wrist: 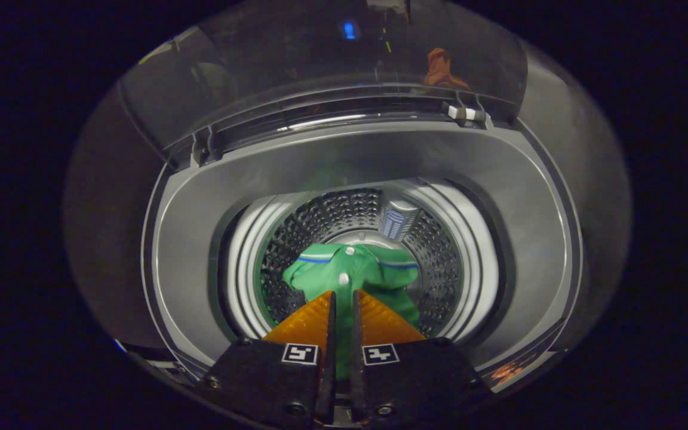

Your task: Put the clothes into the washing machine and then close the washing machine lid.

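Garment: green shirt (356, 272) with blue-striped collar and white buttons is hanging inside the drum, its fabric running down between the fingers.
Jaws: gripper (344, 297) is pinching the green shirt, fingers nearly pressed together with cloth showing in the narrow gap.
Washing machine: drum (439, 263) is lying open just beyond the fingers, perforated wall showing around the shirt.
Lid: transparent lid (296, 77) is standing raised behind the grey opening rim (200, 239).

The gripper view looks steeply down from close above the washing machine (356, 161) into its drum (439, 269)
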`<state>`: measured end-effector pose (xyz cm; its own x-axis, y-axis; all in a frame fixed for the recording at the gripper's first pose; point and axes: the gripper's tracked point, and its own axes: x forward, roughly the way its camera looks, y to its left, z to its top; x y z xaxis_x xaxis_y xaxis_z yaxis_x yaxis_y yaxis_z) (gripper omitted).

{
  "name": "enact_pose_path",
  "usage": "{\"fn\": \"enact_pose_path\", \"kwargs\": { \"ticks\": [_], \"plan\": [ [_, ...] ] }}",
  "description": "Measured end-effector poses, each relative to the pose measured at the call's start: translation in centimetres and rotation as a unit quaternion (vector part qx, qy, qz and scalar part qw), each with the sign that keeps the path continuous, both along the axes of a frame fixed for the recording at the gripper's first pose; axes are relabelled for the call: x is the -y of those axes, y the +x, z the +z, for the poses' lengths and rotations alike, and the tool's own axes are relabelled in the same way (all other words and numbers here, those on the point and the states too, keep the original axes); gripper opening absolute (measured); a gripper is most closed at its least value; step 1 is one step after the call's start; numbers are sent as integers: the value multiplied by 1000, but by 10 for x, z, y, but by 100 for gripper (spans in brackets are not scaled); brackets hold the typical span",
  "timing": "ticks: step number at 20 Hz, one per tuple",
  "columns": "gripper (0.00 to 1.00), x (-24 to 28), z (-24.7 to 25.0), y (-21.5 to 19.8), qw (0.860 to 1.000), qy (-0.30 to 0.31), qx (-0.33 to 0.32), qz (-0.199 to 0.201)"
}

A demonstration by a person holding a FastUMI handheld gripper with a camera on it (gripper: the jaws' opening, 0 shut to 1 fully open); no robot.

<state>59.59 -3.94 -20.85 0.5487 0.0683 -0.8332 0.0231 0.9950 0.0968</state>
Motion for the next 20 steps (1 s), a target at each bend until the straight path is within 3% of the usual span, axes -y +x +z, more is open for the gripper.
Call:
{"fn": "enact_pose_path", "kwargs": {
  "ticks": [1,5,6,14,20],
  "plan": [
    [14,0,3,0,1000,-4,9,3],
    [66,-1,16,0,999,-11,40,13],
    [68,1,19,-2,999,-16,46,12],
    [65,11,52,-12,994,-39,99,29],
    [65,20,122,-13,981,-49,184,40]
  ]
}}
